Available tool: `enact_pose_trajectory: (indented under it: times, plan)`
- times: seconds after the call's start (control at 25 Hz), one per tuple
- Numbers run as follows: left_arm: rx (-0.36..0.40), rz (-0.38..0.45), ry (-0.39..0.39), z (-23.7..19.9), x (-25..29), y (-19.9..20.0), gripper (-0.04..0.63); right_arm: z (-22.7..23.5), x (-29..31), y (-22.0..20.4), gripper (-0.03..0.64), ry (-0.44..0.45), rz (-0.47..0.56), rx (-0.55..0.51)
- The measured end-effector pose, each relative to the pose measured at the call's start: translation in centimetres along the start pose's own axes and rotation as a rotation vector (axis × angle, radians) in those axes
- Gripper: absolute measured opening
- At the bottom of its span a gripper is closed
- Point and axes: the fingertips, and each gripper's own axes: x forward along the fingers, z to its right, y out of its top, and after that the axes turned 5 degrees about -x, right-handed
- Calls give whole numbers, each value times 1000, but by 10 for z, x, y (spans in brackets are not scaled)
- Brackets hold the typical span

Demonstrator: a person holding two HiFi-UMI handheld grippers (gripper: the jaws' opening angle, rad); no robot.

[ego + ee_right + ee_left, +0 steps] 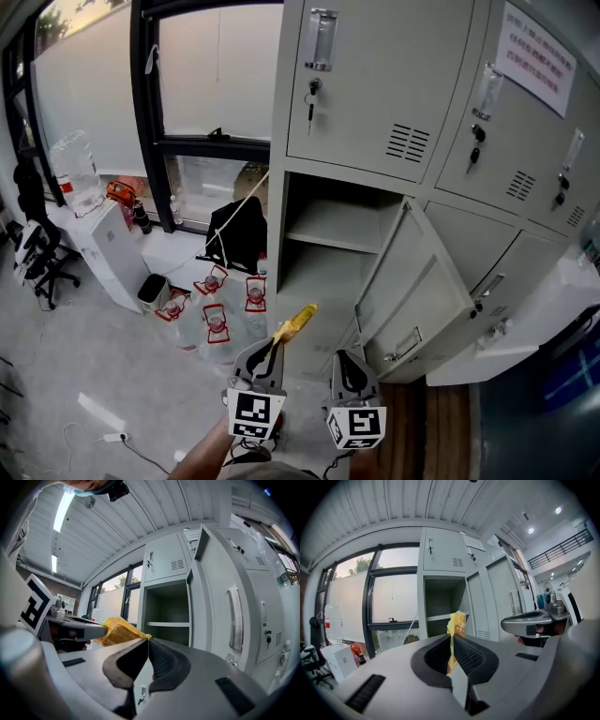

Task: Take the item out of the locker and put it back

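A yellow snack packet [296, 322] sticks up from my left gripper [266, 354], which is shut on its lower end, in front of the open locker compartment [328, 272]. In the left gripper view the packet [456, 625] stands pinched between the jaws of the left gripper [452, 638], with the empty compartment [443, 603] straight ahead. My right gripper [345, 367] is just to the right, shut and empty. In the right gripper view the right gripper [147, 642] shows its jaws together, and the packet [119, 631] is at the left in the left gripper [79, 631]. The locker door [412, 300] hangs open to the right.
A shelf [330, 228] divides the open compartment. Closed locker doors with keys [311, 94] are above and to the right. On the floor at the left stand several red-labelled water bottles [216, 321], a black bag [240, 234], a white cabinet [108, 248] and an office chair [39, 255].
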Motion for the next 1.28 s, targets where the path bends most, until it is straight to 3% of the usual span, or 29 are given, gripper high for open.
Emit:
enact_pose_trajectory:
  times: [0.72,1.28]
  plan:
    - [77,193,-118,-8,122,112,32,48,67,5,23,-135,-3,21]
    - [176,268,-139,-5,199,145,32,78,88,-2,23,-228,-7,37]
